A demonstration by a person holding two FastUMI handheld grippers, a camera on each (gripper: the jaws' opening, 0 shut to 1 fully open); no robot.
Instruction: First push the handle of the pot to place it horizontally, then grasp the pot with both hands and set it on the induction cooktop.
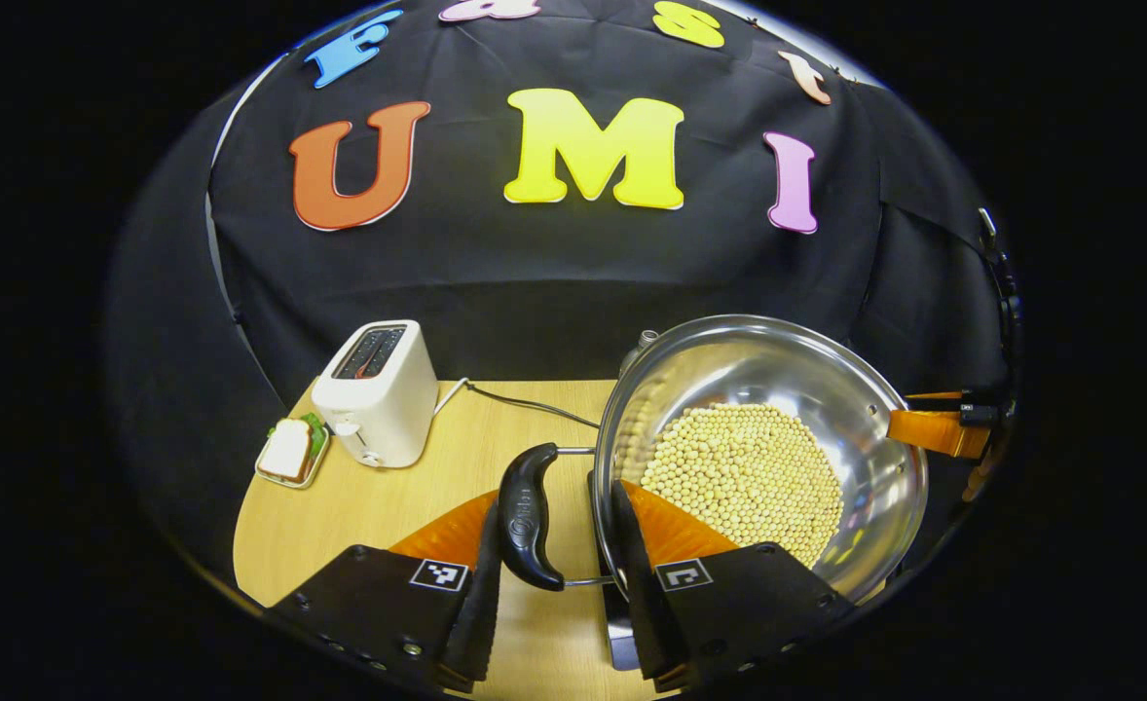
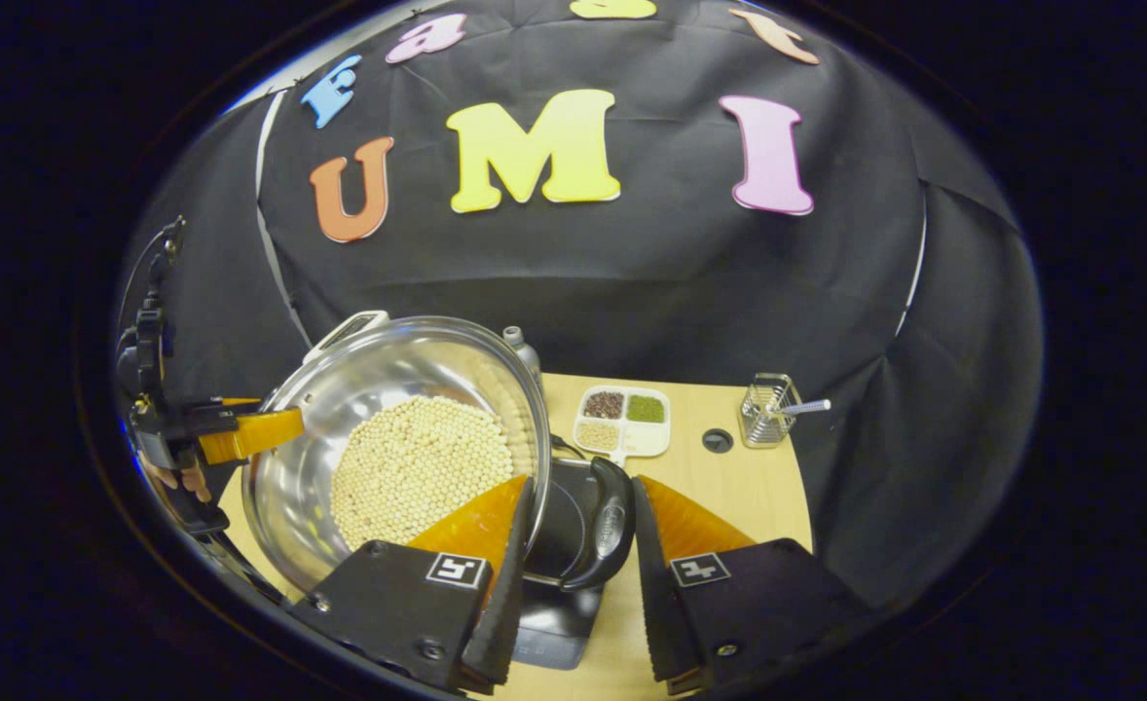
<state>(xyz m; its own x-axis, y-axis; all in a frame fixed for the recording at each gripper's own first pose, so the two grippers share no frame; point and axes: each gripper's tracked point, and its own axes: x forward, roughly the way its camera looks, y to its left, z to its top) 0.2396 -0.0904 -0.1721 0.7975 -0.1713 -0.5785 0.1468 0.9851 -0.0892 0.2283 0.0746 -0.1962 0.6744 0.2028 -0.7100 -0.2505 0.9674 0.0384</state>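
One steel pot (image 1: 763,443), its bottom covered with pale round beans (image 1: 744,477), hangs tilted above the wooden table (image 1: 388,506) with a hand-held gripper at each of its two black side handles. In the left gripper view, the left hand-held gripper (image 1: 554,574) has its two fingers standing on either side of one handle (image 1: 527,516); a gap shows between the handle and the right finger, so the jaws are parted around it and not pressing from both sides. At the far rim of the pot in that view, the other gripper reaches in from the right.

In the right gripper view, the right hand-held gripper (image 2: 573,574) brackets the second handle (image 2: 605,526) the same way: two fingers flanking it, with space visible at both sides, so it too is open around the handle. Below the pot and that handle lies one black induction cooktop (image 2: 564,540), partly covered by the pot.

On the table in the left gripper view stand one white toaster (image 1: 379,394) with its cord trailing toward the pot, and beside it one small tray holding a sandwich (image 1: 291,453). The right gripper view shows one white divided dish (image 2: 624,421) with three fillings, one clear holder (image 2: 766,409) with a stick in it, and one dark round hole (image 2: 718,441) in the tabletop between them. A grey bottle top (image 2: 520,343) peeks up behind the pot's rim.
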